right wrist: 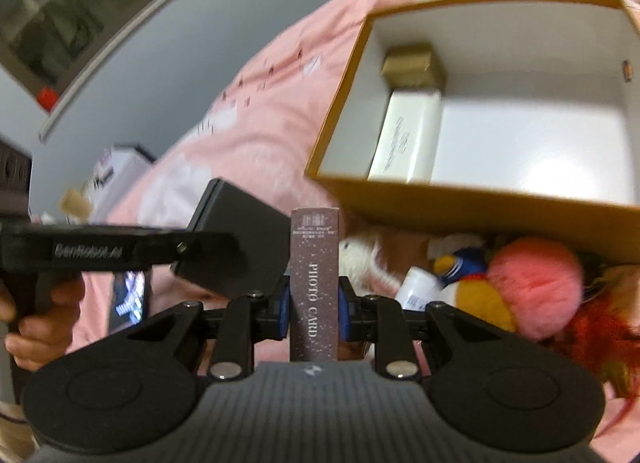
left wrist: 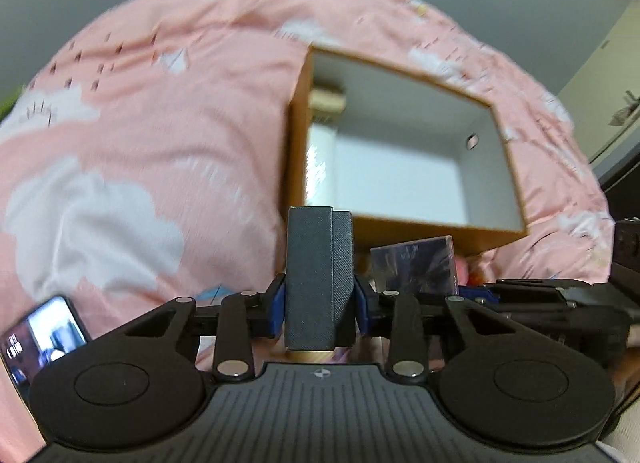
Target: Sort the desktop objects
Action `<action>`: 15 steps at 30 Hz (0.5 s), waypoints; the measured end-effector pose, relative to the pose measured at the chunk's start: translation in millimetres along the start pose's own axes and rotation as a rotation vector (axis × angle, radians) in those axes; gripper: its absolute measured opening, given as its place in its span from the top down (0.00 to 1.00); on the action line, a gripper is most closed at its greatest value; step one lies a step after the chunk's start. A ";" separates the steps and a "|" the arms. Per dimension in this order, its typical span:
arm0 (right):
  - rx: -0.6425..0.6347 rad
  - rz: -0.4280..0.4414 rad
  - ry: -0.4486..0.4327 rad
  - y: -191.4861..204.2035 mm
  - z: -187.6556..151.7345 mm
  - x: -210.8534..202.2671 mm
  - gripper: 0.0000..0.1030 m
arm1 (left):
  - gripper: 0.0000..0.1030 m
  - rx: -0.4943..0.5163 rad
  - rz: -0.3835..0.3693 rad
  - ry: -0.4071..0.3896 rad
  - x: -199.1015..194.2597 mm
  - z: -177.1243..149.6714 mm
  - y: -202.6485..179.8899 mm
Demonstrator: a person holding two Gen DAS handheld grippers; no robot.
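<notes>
Clamping a dark box (left wrist: 318, 279), the left tool (left wrist: 319, 299) hangs near the open carton (left wrist: 420, 229) (right tool (right wrist: 314, 303) grips a photo-card box (right wrist: 314, 283)).

Looks like a bedroom in a home. Pink quilt (left wrist: 160, 111) printed with white clouds spread across most of both views, plain grey wall (right wrist: 168, 43) behind it. Plush toys (right wrist: 532, 287) heaped at near right beside an open cardboard box (right wrist: 460, 203), a lit phone (left wrist: 44, 339) lying at near left.
</notes>
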State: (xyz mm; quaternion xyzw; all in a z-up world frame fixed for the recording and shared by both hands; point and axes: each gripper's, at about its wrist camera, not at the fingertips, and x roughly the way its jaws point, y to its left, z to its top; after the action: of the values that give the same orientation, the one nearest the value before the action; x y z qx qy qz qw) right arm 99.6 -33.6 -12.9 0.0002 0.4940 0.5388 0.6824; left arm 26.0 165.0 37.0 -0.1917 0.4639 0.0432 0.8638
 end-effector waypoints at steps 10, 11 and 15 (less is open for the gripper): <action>0.034 -0.034 -0.223 -4.7 52.9 -60.9 0.76 | 0.63 0.110 -0.070 -0.131 -9.4 52.1 -47.6; 0.042 -0.043 -0.237 -8.2 57.8 -63.6 0.76 | 0.63 0.120 -0.073 -0.140 -5.4 57.3 -52.5; 0.077 -0.094 -0.257 -21.3 75.9 -53.0 0.76 | 0.63 0.137 -0.073 -0.123 28.8 75.7 -64.4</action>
State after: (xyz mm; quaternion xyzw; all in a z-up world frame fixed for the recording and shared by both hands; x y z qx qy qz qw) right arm 170.1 -41.2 50.4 0.0720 0.4222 0.4825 0.7640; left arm 117.9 130.7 69.7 -0.1462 0.4044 -0.0085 0.9028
